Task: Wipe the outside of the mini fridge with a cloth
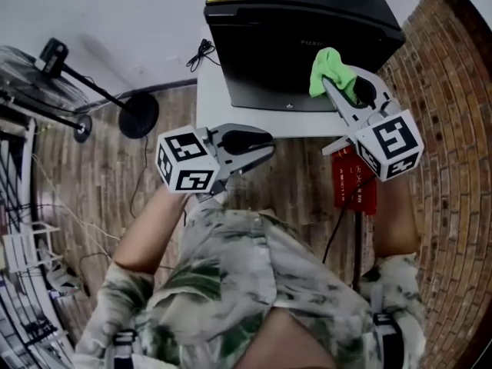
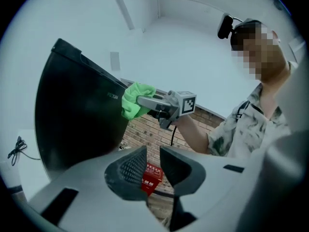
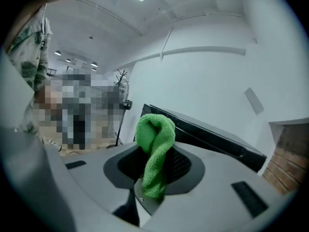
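Observation:
The black mini fridge (image 1: 292,44) stands on a white stand (image 1: 211,110) in front of me. My right gripper (image 1: 336,84) is shut on a green cloth (image 1: 326,71), and the cloth rests against the fridge's front near its upper right corner. The right gripper view shows the cloth (image 3: 154,149) bunched between the jaws, with the fridge's top edge (image 3: 217,134) behind it. My left gripper (image 1: 265,152) hangs lower, before the stand's front edge. Its jaws (image 2: 153,163) stand a narrow gap apart with nothing between them. From there I see the fridge (image 2: 77,115), the cloth (image 2: 135,100) and the right gripper (image 2: 145,102).
A red box (image 1: 355,179) lies on the wooden floor below the right gripper, with a cable running past it. A brick wall (image 1: 450,129) closes the right side. A fan on a round base (image 1: 138,114) stands to the left. A coiled cord (image 1: 201,52) lies beside the fridge.

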Available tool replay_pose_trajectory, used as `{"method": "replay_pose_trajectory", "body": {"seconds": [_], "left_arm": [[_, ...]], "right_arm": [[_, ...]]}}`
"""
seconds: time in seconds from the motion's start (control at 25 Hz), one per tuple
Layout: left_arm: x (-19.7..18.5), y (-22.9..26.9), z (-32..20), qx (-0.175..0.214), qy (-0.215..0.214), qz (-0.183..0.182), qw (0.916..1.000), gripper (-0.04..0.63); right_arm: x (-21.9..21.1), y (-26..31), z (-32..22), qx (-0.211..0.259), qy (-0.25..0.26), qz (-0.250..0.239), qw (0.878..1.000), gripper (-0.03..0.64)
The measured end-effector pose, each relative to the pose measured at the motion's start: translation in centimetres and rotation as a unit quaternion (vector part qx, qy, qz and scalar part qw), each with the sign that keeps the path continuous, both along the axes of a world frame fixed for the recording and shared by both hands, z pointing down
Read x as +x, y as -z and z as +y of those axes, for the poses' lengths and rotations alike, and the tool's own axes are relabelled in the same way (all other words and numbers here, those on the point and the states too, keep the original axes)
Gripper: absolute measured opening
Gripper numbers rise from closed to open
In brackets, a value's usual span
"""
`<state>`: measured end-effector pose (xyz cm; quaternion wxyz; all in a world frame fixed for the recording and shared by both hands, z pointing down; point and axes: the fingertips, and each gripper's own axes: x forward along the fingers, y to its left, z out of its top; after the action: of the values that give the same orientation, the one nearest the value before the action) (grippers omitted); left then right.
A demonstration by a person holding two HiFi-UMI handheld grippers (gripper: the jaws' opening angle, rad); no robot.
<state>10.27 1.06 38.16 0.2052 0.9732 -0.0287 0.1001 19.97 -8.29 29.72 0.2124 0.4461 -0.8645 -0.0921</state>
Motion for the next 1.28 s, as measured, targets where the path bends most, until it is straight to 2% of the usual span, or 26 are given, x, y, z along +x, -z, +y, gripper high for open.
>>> {"method": "replay_pose_trajectory", "body": {"seconds": [0.24,0.44,0.6,0.76,0.92,1.12,1.28], "left_arm": [[-6.5,0.9,-3.3,0.014,-0.041,0.032,0.9985,0.074],[-14.7,1.5,-6.7,0.03,-0.111,0.037,0.9927,0.074],[-21.0,1.7,-8.8,0.031,-0.149,0.032,0.9878,0.074],[-25.5,1.8,-9.4,0.025,-0.188,0.037,0.9813,0.074],[-28.5,1.3,-9.4,0.008,-0.216,0.045,0.9753,0.074],[-29.2,1.4,-9.2,0.0,-0.233,0.061,0.9706,0.074],[-29.7,1.3,-9.5,-0.006,-0.238,0.064,0.9691,0.074]], "right_arm": [[-8.5,3.5,-2.7,0.041,-0.015,0.046,0.998,0.112],[-16.3,6.4,-6.7,0.066,-0.081,0.064,0.992,0.112],[-21.6,7.4,-10.4,0.072,-0.133,0.087,0.985,0.112],[-25.1,7.5,-13.3,0.079,-0.186,0.133,0.97,0.112],[-27.0,6.8,-15.9,0.082,-0.236,0.181,0.951,0.112],[-26.8,5.6,-18.2,0.074,-0.271,0.238,0.93,0.112],[-25.8,4.5,-20.3,0.069,-0.294,0.295,0.907,0.112]]}}
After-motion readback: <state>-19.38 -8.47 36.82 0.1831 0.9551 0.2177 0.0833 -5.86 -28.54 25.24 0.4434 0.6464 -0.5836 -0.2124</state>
